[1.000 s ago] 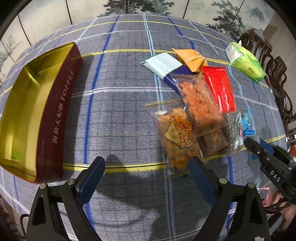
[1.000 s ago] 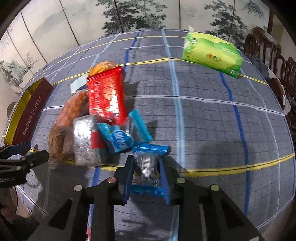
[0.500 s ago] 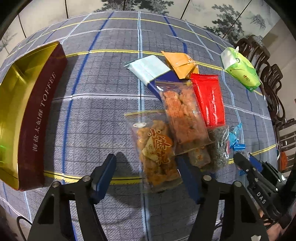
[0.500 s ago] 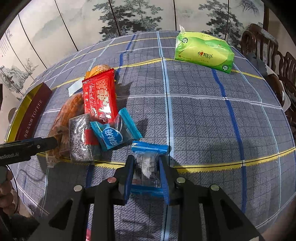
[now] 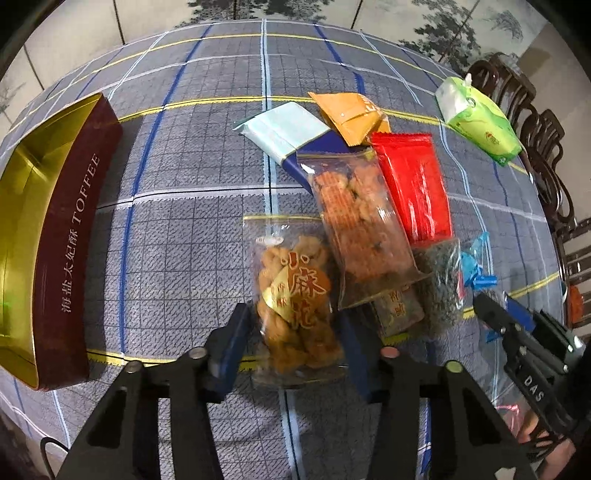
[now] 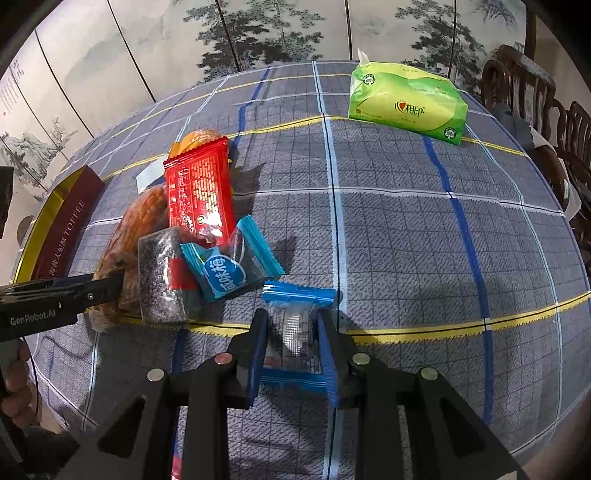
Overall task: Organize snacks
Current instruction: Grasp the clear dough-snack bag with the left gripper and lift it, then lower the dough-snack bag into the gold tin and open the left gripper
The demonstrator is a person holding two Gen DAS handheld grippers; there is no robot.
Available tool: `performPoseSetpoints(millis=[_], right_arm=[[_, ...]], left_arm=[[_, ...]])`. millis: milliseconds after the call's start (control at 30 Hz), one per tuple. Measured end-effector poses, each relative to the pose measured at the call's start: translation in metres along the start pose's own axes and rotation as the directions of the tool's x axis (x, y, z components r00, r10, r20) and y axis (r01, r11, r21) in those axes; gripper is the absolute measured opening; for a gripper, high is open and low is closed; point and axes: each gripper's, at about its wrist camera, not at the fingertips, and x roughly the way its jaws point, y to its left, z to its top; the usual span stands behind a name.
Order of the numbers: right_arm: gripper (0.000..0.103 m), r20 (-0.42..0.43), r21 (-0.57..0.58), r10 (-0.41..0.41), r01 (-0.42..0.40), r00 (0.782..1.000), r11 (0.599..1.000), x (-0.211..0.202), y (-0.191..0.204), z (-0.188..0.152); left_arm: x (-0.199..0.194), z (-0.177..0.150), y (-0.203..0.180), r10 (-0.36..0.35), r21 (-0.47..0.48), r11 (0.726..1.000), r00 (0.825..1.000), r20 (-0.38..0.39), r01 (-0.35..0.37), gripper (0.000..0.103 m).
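My left gripper (image 5: 295, 334) is open, its fingers on either side of a clear bag of brown twisted snacks (image 5: 293, 295) on the table. Beside that bag lie an orange cracker bag (image 5: 360, 225), a red packet (image 5: 413, 184), an orange packet (image 5: 351, 112) and a pale blue packet (image 5: 282, 129). My right gripper (image 6: 291, 332) is shut on a small clear candy packet with blue ends (image 6: 295, 325). A blue plum candy packet (image 6: 227, 273) and a dark seaweed packet (image 6: 160, 277) lie to its left. A gold and maroon toffee box (image 5: 55, 236) stands open at the left.
A green tissue pack (image 6: 406, 103) lies at the far right of the checked tablecloth (image 6: 406, 240). Dark wooden chairs (image 5: 546, 147) stand along the right edge. A painted folding screen (image 6: 258, 33) stands behind the table.
My left gripper has moved right and forward, so its open fingers now straddle the twisted snack bag. My right gripper stays shut on the small candy packet, barely moved.
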Motion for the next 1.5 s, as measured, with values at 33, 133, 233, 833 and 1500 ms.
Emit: performPoseSetpoints(millis=[33,133,233,833,1500], right_arm=[[0.027,-0.001,0.0,-0.002,0.002,1.0,1.0,0.0,0.0,0.0],[0.027,-0.004,0.001,-0.009,0.009,1.0,1.0,0.001,0.001,0.001],[0.027,-0.006,-0.001,-0.014,0.014,1.0,1.0,0.002,0.002,0.001],[0.027,-0.029,-0.03,-0.108,0.107,0.994,0.994,0.005,0.014,0.003],[0.027,-0.049,-0.019,-0.183,0.183,0.982,0.983,0.007,0.023,0.005]], left_arm=[[0.0,-0.001,0.0,0.003,0.005,1.0,1.0,0.001,-0.003,0.04],[-0.002,-0.004,0.002,0.002,0.019,1.0,1.0,0.002,-0.002,0.038],[-0.006,-0.008,0.003,0.002,0.035,0.999,1.0,0.008,-0.002,0.036],[-0.059,-0.012,0.034,-0.035,0.043,0.999,0.994,0.107,0.031,0.036],[-0.081,0.002,0.204,0.204,-0.123,0.974,0.971,0.12,-0.19,0.036]])
